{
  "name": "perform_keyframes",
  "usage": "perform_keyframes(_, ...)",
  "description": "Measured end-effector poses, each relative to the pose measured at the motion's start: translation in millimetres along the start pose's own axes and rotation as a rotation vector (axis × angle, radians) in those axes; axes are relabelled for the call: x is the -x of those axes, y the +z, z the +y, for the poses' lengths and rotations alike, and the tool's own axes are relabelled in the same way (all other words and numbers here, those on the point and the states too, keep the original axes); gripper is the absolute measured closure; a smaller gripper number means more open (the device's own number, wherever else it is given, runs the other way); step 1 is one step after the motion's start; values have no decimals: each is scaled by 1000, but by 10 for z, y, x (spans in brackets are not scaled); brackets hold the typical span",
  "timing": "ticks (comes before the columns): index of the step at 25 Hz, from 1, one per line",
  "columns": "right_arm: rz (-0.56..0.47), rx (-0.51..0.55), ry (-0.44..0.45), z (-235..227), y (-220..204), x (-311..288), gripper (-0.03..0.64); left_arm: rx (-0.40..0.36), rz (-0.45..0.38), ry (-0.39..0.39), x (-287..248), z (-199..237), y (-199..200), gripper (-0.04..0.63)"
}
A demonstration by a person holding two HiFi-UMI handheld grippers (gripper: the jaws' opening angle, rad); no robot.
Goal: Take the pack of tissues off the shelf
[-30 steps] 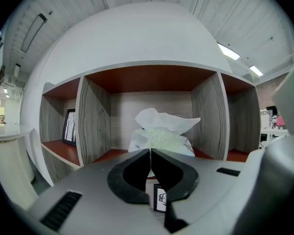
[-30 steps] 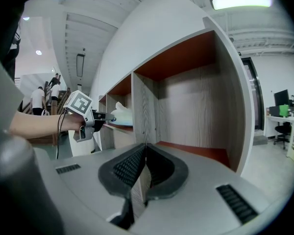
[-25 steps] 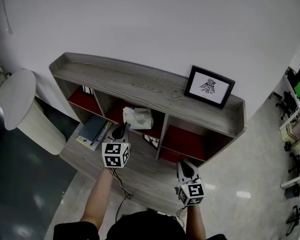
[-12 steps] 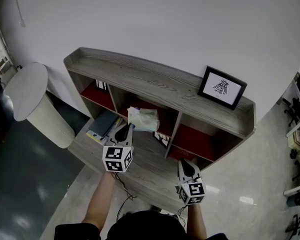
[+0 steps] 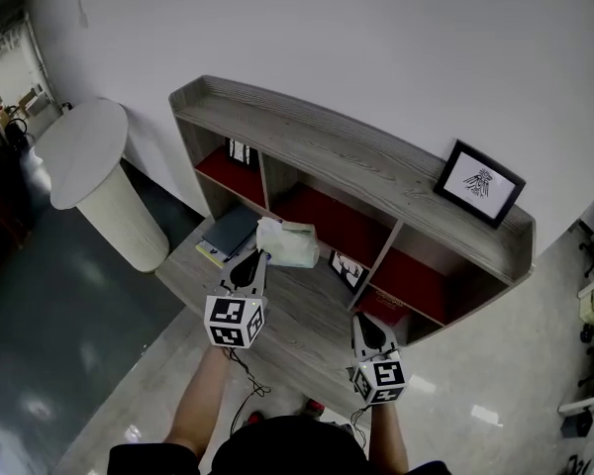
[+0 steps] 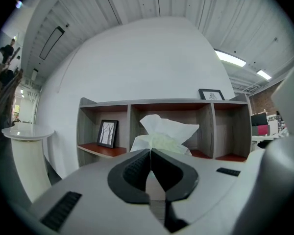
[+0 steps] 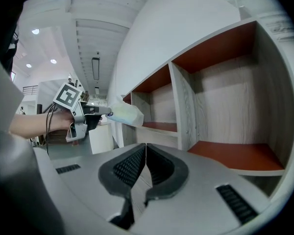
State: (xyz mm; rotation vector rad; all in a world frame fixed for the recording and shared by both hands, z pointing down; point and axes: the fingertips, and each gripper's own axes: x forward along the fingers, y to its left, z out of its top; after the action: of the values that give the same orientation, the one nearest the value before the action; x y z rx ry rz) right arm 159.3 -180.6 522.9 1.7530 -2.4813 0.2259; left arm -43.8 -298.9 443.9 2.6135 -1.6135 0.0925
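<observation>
Overhead, the left gripper point(image 5: 260, 261) has its 2 jaws pressed together on one edge of the pack of tissues point(image 5: 289, 243). The pack is outside the shelf point(image 5: 356, 156), in front of the middle compartment and above the lower ledge. From the right gripper view it appears to hang clear of the ledge, though the angle is poor. A white tissue sticks up from the top of the pack. The right gripper point(image 5: 360, 319) is lower and to the right, near the front edge of the ledge, with its jaws together and nothing between them. A framed picture point(image 5: 480, 183) stands on the shelf top at the right end. Books point(image 5: 228, 234) lie on the ledge left of the pack, and a round white table point(image 5: 84, 151) stands beside the shelf.
</observation>
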Motion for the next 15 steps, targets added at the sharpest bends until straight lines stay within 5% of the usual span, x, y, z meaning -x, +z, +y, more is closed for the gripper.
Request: perform_keyframes(15,46,30,119,624,-83,-263,588,40,28,98,590,542,-397,583)
